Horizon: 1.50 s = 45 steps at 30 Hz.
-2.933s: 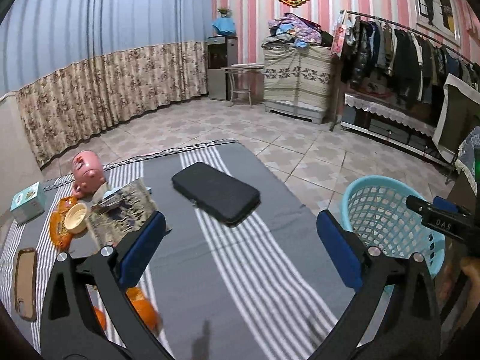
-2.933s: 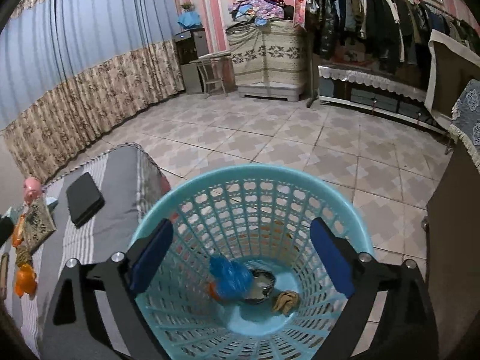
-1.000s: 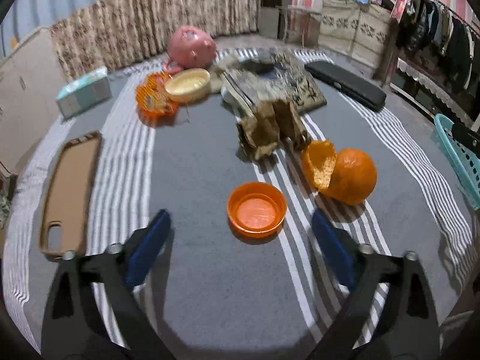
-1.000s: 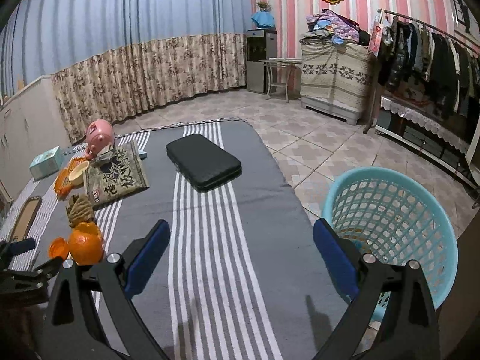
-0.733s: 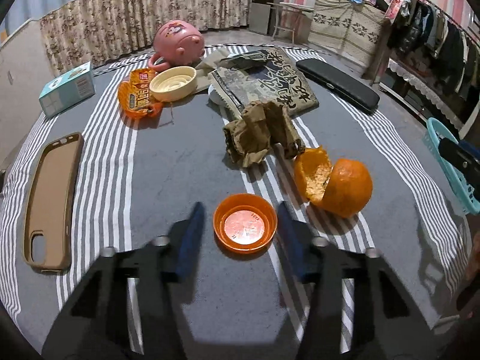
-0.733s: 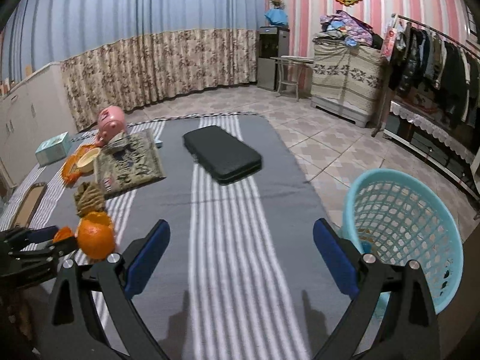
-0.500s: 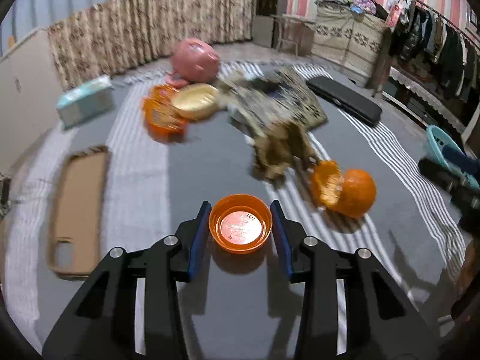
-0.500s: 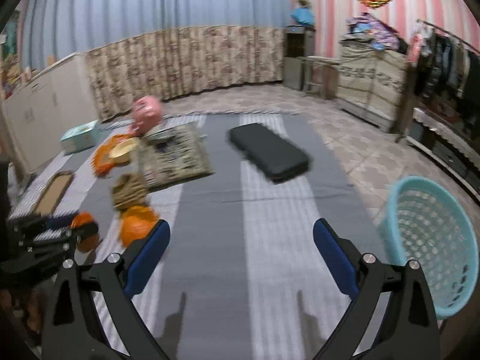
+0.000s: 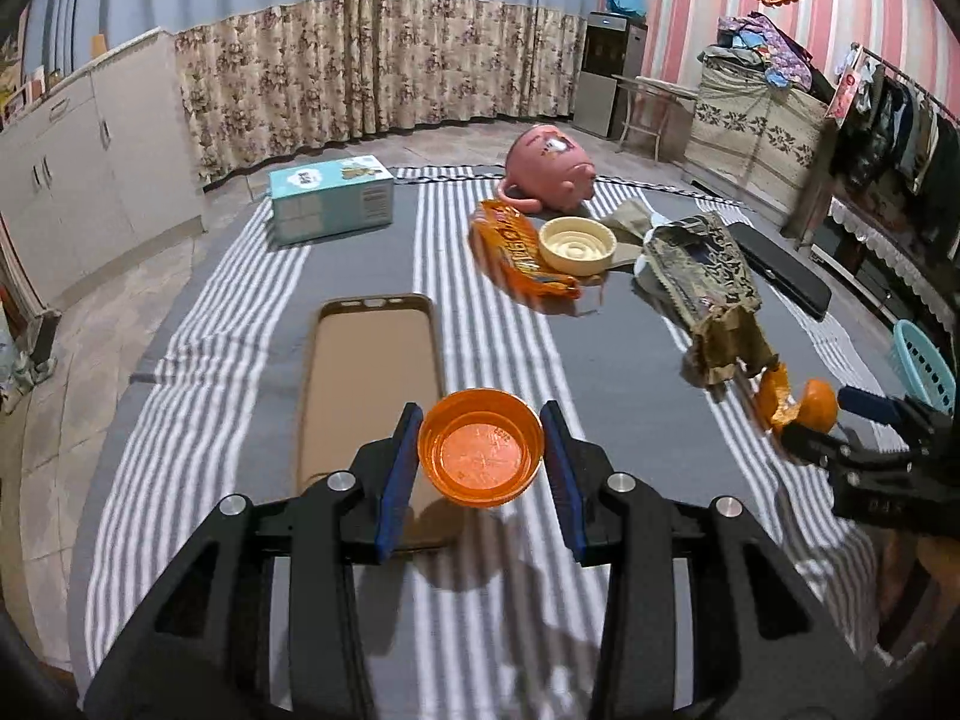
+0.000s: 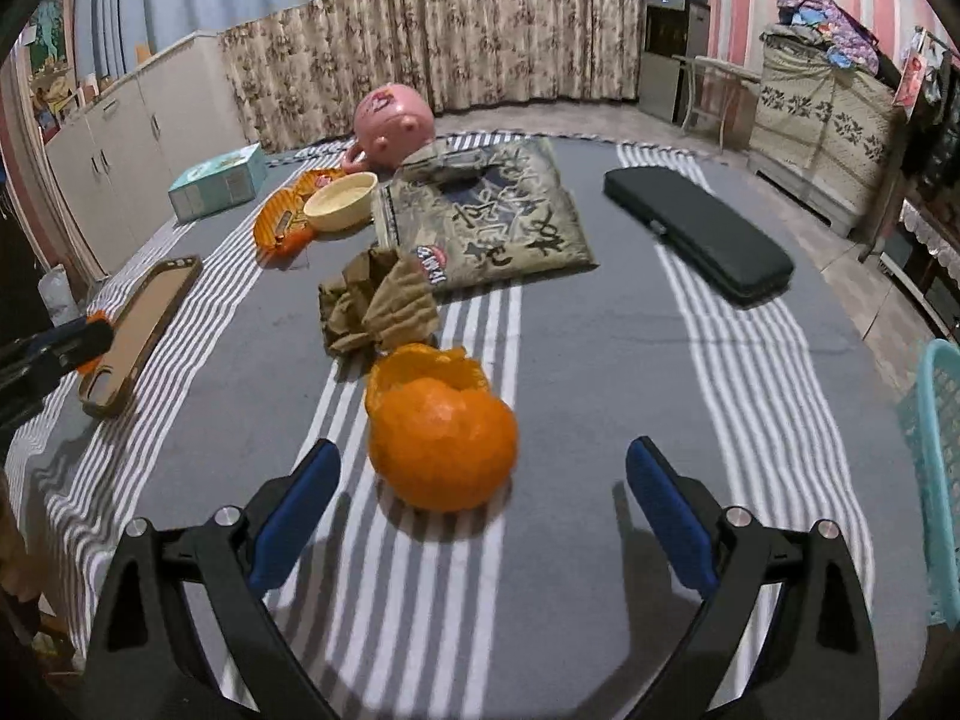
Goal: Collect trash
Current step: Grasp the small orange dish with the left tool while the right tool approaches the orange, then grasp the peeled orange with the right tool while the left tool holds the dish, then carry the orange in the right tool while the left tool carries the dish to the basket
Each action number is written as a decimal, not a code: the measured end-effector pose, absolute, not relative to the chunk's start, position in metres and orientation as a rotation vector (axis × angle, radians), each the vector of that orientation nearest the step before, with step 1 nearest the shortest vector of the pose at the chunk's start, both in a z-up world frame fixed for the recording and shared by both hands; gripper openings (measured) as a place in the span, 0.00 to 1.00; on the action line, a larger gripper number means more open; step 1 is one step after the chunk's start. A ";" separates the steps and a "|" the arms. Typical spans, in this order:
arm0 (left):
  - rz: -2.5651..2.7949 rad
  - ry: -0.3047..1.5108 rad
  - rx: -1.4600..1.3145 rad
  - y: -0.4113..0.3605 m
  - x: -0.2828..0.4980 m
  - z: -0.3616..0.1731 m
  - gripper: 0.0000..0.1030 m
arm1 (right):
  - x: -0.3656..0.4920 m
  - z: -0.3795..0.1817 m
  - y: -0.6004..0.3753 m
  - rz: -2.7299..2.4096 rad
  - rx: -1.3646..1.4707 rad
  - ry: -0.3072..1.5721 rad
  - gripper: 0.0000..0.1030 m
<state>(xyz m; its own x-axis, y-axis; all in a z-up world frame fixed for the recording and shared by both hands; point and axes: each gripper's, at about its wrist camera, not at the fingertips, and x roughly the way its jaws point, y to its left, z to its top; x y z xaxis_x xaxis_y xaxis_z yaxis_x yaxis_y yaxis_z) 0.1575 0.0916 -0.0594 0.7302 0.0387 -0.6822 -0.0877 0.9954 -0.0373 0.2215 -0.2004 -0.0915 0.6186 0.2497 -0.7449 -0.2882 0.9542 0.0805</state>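
Low in the left wrist view, the left gripper point(image 9: 481, 463) has just closed on the orange lid point(image 9: 481, 457), which a second ago lay loose on the striped cloth point(image 9: 630, 360) between wide jaws; it now hangs pinched between the blue pads, lifted clear above the brown phone case point(image 9: 372, 384), so one piece of trash looks ready to carry. In the right wrist view the right gripper point(image 10: 483, 510) has swung away from the basket and stands wide with nothing held, its pads flanking the orange peel point(image 10: 441, 435) at centre frame, likely the next pickup. Just beyond the peel sits the crumpled brown paper point(image 10: 378, 306). Open cloth lies to the right of the peel, and the teal basket point(image 10: 936, 480) shows only at the right edge. Farther up, the snack wrapper point(image 9: 522, 249), cream dish point(image 9: 576, 243) and pink mug point(image 9: 549, 168) crowd the middle.
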 end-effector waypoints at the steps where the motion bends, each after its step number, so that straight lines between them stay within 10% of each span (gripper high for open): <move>1: 0.074 0.747 -0.065 0.093 0.158 -0.060 0.38 | 0.225 -0.093 -0.197 0.315 -0.046 0.856 0.91; 12: 0.074 0.751 -0.071 0.094 0.160 -0.062 0.38 | 0.229 -0.094 -0.198 0.387 -0.027 0.865 0.40; 45: -0.234 0.665 0.098 -0.140 0.208 -0.022 0.38 | 0.176 0.011 -0.530 -0.133 0.082 0.609 0.37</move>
